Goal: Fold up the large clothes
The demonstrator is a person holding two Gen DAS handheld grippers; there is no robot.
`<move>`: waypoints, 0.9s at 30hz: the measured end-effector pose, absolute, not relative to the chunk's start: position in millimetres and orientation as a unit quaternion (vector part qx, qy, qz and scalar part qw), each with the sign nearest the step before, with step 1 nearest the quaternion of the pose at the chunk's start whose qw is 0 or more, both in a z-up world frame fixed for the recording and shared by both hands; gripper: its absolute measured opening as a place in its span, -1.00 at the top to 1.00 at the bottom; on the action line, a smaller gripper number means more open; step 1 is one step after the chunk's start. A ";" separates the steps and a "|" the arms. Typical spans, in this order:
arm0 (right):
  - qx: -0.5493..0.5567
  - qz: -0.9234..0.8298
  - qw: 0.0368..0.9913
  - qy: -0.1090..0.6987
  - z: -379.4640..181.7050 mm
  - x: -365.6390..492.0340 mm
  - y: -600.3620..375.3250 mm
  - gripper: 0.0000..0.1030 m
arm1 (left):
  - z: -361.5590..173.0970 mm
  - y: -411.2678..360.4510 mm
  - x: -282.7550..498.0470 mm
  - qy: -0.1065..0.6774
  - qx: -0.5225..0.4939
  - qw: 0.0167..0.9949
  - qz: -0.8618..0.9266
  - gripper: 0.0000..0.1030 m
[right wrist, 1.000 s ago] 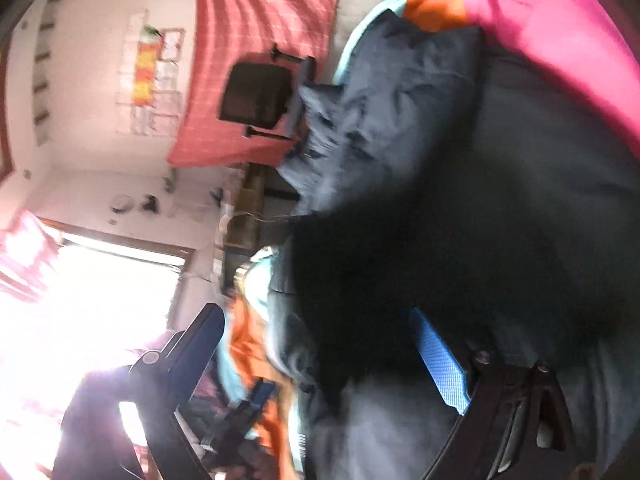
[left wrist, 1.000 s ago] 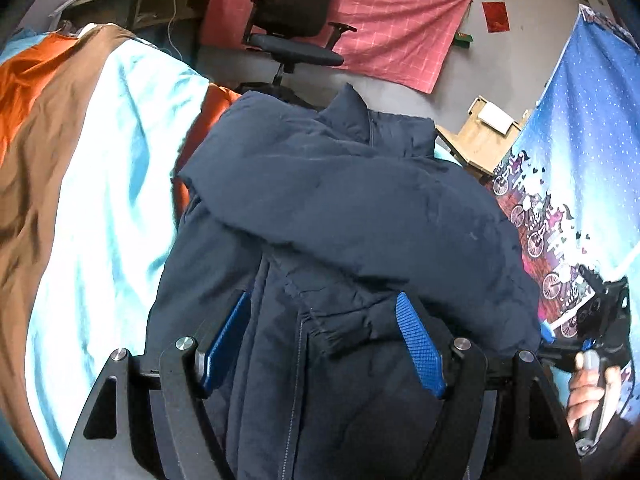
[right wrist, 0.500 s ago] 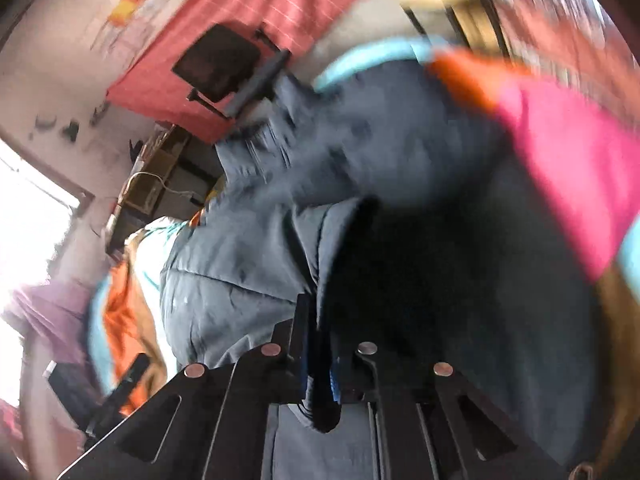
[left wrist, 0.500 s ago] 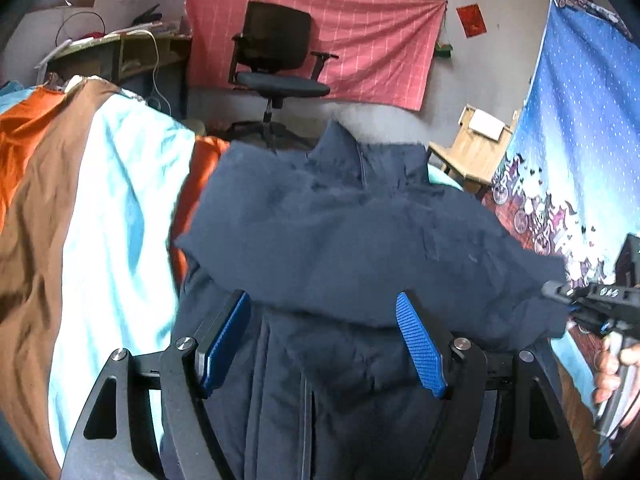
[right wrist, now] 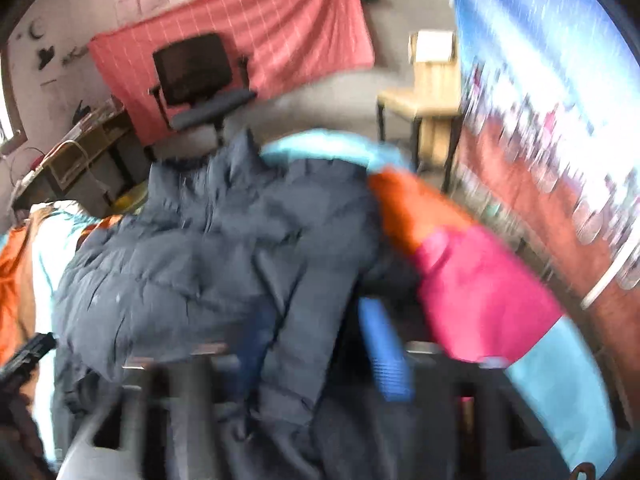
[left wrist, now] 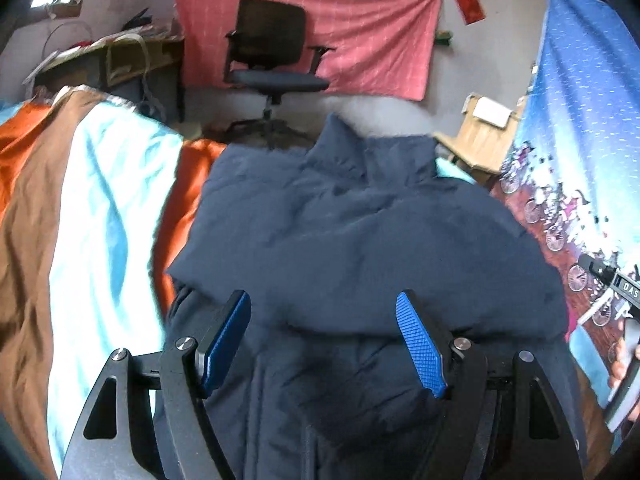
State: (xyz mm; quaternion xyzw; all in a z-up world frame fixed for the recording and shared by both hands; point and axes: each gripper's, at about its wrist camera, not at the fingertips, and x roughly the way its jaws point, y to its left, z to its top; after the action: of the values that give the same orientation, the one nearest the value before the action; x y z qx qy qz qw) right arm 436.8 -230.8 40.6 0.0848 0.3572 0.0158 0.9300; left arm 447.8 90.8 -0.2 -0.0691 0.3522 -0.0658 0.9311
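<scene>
Up close in the left wrist view: left gripper [left wrist: 324, 340] tipped down over the near part of a dark navy puffer jacket [left wrist: 360, 240], blue pads [left wrist: 420, 348] spread wide, nothing pinched, just fabric lying under the gap. Over in the right wrist view, pretty smeared: right gripper [right wrist: 320, 348] also angled down at the same jacket [right wrist: 208, 256], jaws parted and just been opening, jacket cloth bunched in the gap between the blue pads but not squeezed as far as can be made out. Spotted at the right edge of the left view too: right gripper [left wrist: 612, 292] off beside the jacket, with a bit of the hand [left wrist: 624, 360] wrapped on its handle. Jacket spread out on a bed, one sleeve folded across the chest, collar pointing away. Under it, a striped blanket [left wrist: 100, 208] in orange, brown and light blue, pink and orange bits [right wrist: 476, 280] on the other side. Further back: a black office chair [left wrist: 276, 56], a cluttered desk [left wrist: 120, 56] on the left, a wooden chair [right wrist: 432, 92] on the right, blue patterned hanging [left wrist: 592, 120] beside it. Farthest off, a red cloth [left wrist: 360, 32] pinned on the wall.
</scene>
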 end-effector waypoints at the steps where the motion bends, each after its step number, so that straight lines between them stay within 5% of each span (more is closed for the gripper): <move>1: 0.079 0.015 0.938 0.339 42.0 434.6 -229.2 -0.66 | 1.7 86.7 451.4 0.350 -0.061 0.932 -0.068 -0.35; 4: 0.036 0.048 0.950 0.308 50.5 436.1 -206.9 -0.66 | -0.2 72.1 466.1 0.362 -0.036 0.929 -0.068 -0.35; 10: -0.006 0.135 0.911 0.389 7.2 460.8 -155.4 -0.59 | -41.6 53.6 488.1 0.417 0.018 0.907 -0.054 -0.36; 14: 0.019 0.156 0.882 0.444 -34.0 478.5 -155.0 -0.68 | -58.0 50.9 489.9 0.413 0.047 0.909 -0.042 -0.61; 27: 0.006 0.134 0.881 0.453 -27.5 465.3 -161.6 -0.80 | -31.1 77.8 471.0 0.378 -0.048 0.923 -0.057 -0.67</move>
State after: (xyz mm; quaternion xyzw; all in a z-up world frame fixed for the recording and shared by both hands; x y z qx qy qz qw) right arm 465.3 -161.6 -27.5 0.0057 0.4528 0.1345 0.8814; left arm 471.0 77.8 -31.1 -0.0482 0.3779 -0.0569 0.9228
